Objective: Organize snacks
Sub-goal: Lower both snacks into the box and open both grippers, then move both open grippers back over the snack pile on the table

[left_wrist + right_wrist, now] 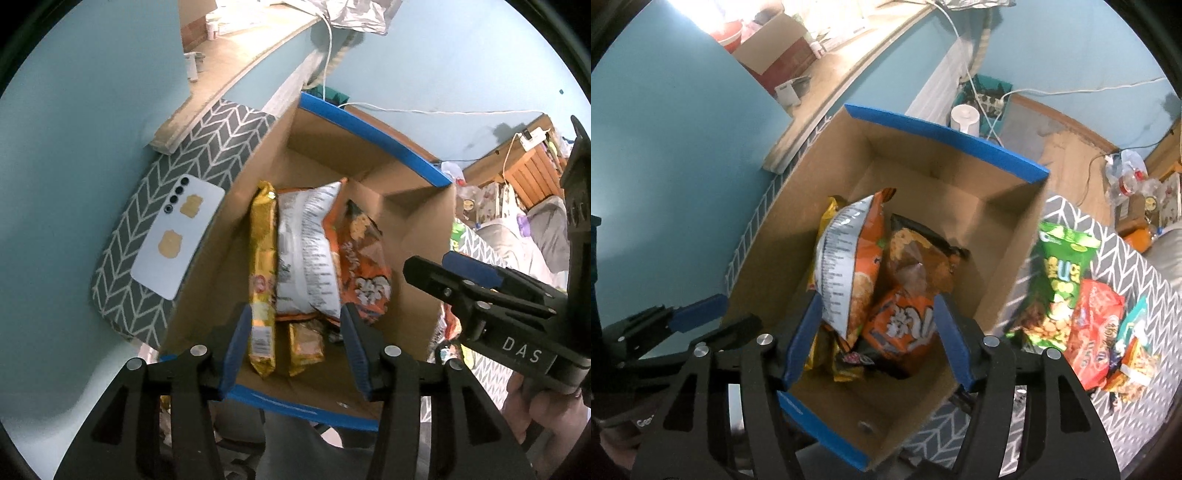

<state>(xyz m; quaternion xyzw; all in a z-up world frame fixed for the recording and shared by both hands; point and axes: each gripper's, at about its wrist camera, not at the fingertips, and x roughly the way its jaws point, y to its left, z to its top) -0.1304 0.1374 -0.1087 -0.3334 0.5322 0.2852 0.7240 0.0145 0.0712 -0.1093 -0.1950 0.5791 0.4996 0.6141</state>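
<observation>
A cardboard box (369, 133) with blue-taped edges stands open on a grey chevron surface; it also shows in the right wrist view (945, 136). Inside stand a yellow packet (263, 266), an orange-and-white chip bag (308, 251) and an orange snack bag (364, 258). The right wrist view shows the chip bag (846, 266) and the orange bag (905, 325). My left gripper (295, 347) is open and empty above the box's near end. My right gripper (875, 339) is open and empty above the same bags. The right gripper also shows in the left wrist view (480, 284).
A pale phone (177, 236) lies on the chevron surface left of the box. Loose snacks lie right of the box: a green bag (1060, 273), a red packet (1097, 325) and smaller packets. A wooden shelf (827, 96), cables and teal wall stand behind.
</observation>
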